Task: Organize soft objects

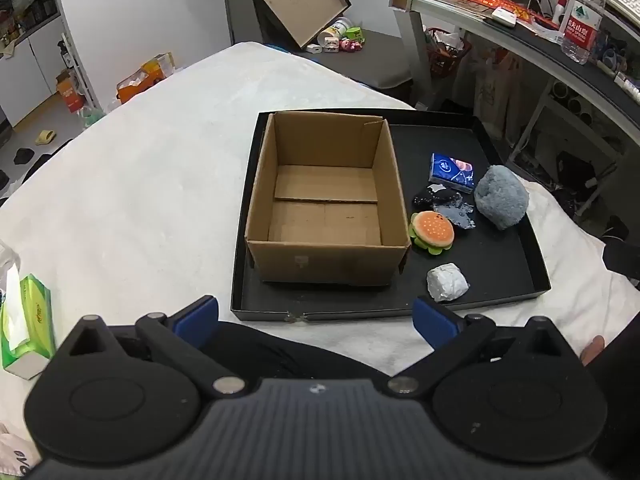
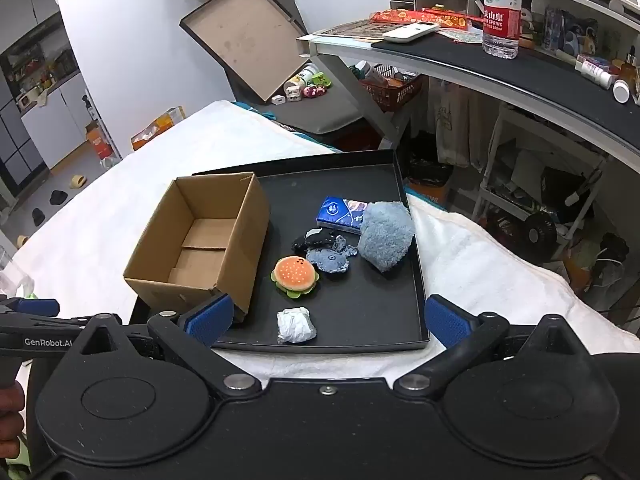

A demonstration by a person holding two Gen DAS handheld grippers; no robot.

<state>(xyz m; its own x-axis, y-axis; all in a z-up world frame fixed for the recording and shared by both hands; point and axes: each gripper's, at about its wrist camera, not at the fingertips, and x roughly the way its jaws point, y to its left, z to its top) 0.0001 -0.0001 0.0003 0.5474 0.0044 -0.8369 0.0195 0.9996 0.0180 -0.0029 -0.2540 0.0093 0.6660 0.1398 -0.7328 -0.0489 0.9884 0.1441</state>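
A black tray [image 1: 500,280] is lying on a white-covered bed [image 1: 160,184], right of centre in the left wrist view. An empty box [image 1: 328,268] is sitting in the tray's left half. To the right of the box, on the tray floor, are lying a burger toy [image 1: 432,232], a white wad [image 1: 447,282] nearest the lower edge, a grey puff [image 1: 502,196] at far right, a tissue pack [image 1: 452,172] above, and two dark cloth toys [image 1: 444,204] between them. The left hand-held gripper [image 1: 316,318] is hovering at the lower frame edge, jaws spread fully wide and holding nothing. The right hand-held gripper [image 2: 328,320] is likewise gaping fully, empty, short of the tray's near rim.
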